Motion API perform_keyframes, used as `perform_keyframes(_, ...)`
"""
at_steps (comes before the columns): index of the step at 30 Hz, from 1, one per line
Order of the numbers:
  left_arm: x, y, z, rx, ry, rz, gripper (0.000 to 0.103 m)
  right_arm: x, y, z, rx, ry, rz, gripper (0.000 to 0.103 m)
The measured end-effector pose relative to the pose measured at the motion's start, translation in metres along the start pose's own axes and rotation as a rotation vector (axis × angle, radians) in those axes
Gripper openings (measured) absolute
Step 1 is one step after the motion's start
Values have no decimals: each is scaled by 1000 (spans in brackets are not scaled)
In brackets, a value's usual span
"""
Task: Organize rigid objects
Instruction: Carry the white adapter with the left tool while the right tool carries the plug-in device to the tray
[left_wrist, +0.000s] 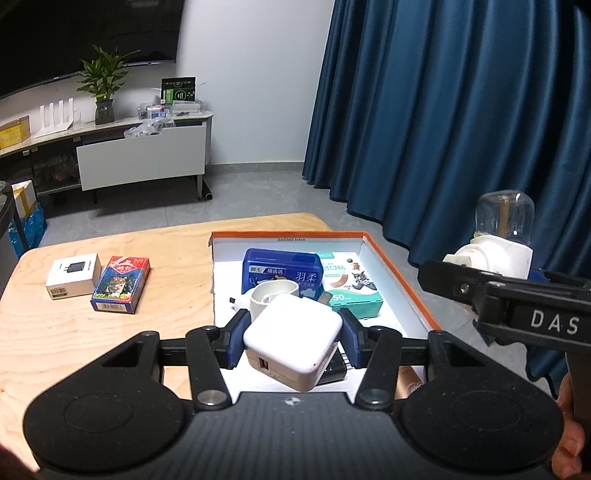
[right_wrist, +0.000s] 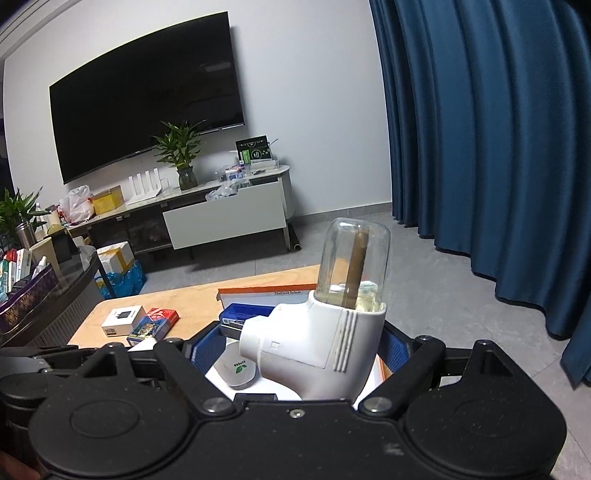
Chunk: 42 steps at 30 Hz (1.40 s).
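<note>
My left gripper (left_wrist: 293, 338) is shut on a white square charger (left_wrist: 293, 334), held just above the near end of an orange-rimmed box (left_wrist: 400, 275). Inside the box lie a blue tin (left_wrist: 282, 267), a teal plaster box (left_wrist: 351, 286) and a white cup-like piece (left_wrist: 271, 295). My right gripper (right_wrist: 295, 350) is shut on a white plug-in diffuser with a clear glass bottle (right_wrist: 321, 332); from the left wrist view the same diffuser (left_wrist: 498, 243) hangs over the box's right side. A white carton (left_wrist: 74, 275) and a card pack (left_wrist: 122, 284) lie on the wooden table (left_wrist: 74, 332).
Blue curtains (left_wrist: 443, 110) hang to the right of the table. A TV stand (left_wrist: 140, 155) with a plant and clutter lines the far wall. A dark side table (right_wrist: 44, 295) full of items stands at the left. A small white device (right_wrist: 236, 371) lies under the diffuser.
</note>
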<state>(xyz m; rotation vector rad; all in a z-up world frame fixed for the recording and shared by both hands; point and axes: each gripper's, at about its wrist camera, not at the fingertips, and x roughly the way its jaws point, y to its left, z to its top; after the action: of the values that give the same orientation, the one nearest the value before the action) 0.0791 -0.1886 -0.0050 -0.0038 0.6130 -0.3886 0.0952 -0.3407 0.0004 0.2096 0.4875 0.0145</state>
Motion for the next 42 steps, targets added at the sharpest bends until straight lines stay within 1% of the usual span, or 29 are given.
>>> perform_keyframes(10, 8, -3, -3, 0, 24, 2, 52, 13, 1, 1, -5, 29, -2, 101)
perform_keyframes(29, 17, -9, 8, 1, 45, -22, 52, 25, 2, 13, -14, 61, -5, 101)
perform_keyframes(42, 23, -9, 11, -3, 62, -24, 52, 36, 4, 18, -24, 91, -1, 101)
